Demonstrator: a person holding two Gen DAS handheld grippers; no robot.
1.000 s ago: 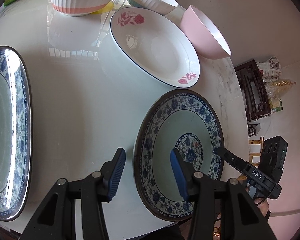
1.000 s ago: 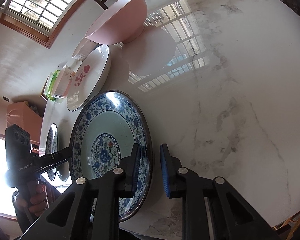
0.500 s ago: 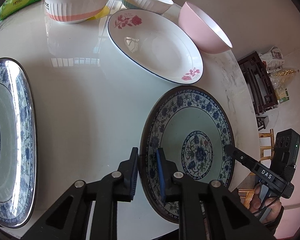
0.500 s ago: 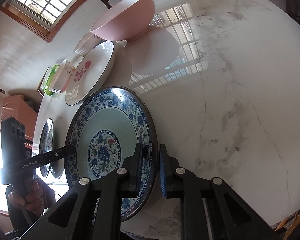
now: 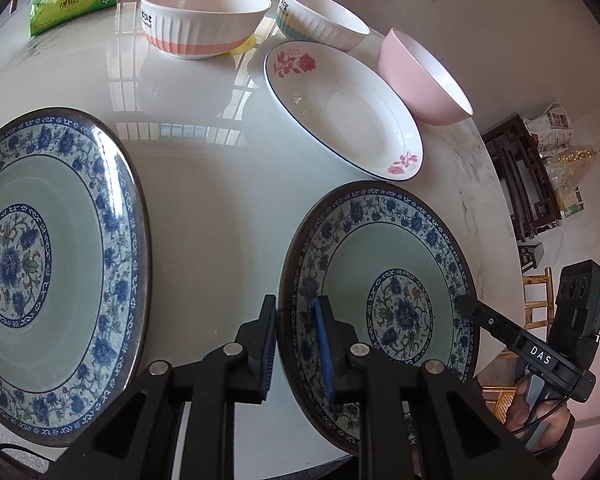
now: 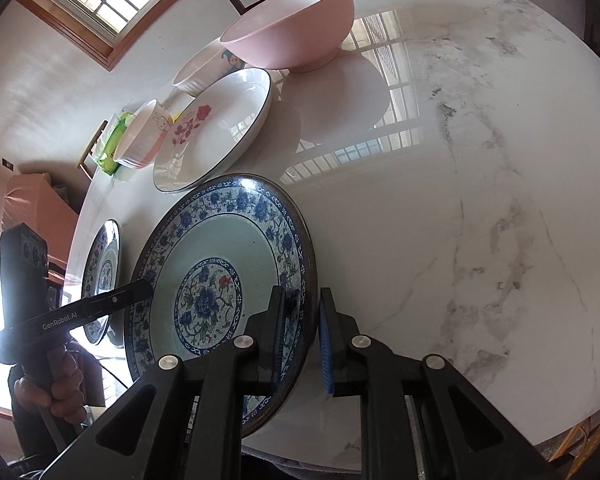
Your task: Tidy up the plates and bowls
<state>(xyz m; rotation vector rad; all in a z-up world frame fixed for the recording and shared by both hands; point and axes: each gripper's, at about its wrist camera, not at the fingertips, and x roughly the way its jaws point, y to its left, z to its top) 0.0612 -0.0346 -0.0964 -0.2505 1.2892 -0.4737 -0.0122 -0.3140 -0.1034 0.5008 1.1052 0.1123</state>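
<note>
Left wrist view: we clamp both grippers, left (image 5: 296,344) and right (image 6: 302,340), on opposite rims of blue plate (image 5: 404,240), second blue plate (image 5: 72,248) beside it.

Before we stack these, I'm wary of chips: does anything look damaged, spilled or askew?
Nothing stands out. The blue floral plate, clamped at opposite rims by both hand-held grippers, looks whole; the rose plate and pink bowl look intact.
</note>
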